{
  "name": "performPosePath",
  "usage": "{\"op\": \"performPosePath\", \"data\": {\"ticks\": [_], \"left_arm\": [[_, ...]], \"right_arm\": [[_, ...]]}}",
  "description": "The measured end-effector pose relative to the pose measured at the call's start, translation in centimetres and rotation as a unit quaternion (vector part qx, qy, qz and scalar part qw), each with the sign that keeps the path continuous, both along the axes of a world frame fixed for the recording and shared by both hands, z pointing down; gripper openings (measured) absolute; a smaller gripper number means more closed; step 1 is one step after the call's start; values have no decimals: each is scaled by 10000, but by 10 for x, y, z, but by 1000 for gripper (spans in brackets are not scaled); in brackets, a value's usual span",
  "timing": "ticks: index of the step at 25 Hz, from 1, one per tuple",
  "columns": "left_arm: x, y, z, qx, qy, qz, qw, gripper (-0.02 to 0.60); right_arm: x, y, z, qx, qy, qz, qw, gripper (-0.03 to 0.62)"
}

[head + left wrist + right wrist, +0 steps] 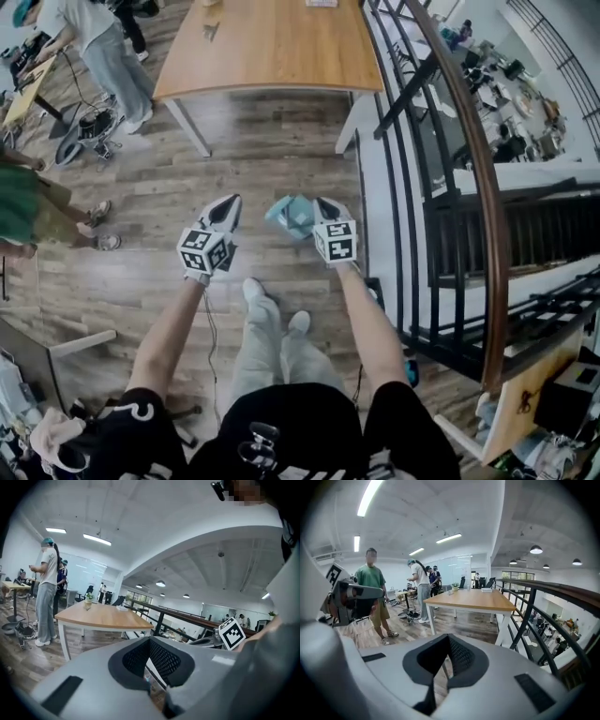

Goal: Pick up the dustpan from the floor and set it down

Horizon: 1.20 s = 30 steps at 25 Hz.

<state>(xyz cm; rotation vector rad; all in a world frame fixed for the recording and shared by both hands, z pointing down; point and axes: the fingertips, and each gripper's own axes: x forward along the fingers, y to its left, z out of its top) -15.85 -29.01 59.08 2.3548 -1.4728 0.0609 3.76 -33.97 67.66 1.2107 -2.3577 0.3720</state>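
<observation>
Teal dustpan lies on wood floor, ahead of person's feet. Long axis runs approx left-right in head view. Which end is the handle: can't tell, its R edge is hidden behind right claw. Dustpan sits btwn both claws, just left of the right one, not gripped. Right claw pressed together, empty. Left claw likewise pressed together w/ nothing in it.
</observation>
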Motion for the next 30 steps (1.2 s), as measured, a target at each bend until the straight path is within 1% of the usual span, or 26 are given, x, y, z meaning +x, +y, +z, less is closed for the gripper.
{"op": "performPosePath", "data": {"ticks": [3, 8, 11, 15, 21, 25, 30], "left_arm": [[8, 17, -31, 137, -35, -59, 9999, -3], [25, 45, -77, 325, -139, -226, 9991, -3], [35, 60, -100, 401, -147, -298, 9986, -3], [47, 76, -122, 505, -210, -382, 9978, -3], [60, 94, -148, 624, -299, -517, 9963, -3], [62, 99, -152, 642, -365, -540, 9958, -3], [64, 96, -157, 643, -436, -534, 9955, -3]], "right_arm": [[16, 19, -40, 94, -130, 54, 9999, -5], [43, 37, -113, 421, -350, 119, 9984, -5], [54, 45, -157, 688, -481, 106, 9964, -5], [64, 57, -200, 890, -697, 87, 9936, -5], [78, 82, -234, 1000, -910, -24, 9908, -5], [81, 93, -236, 1085, -907, -100, 9899, -5], [78, 94, -245, 1133, -878, -151, 9896, -5]]}}
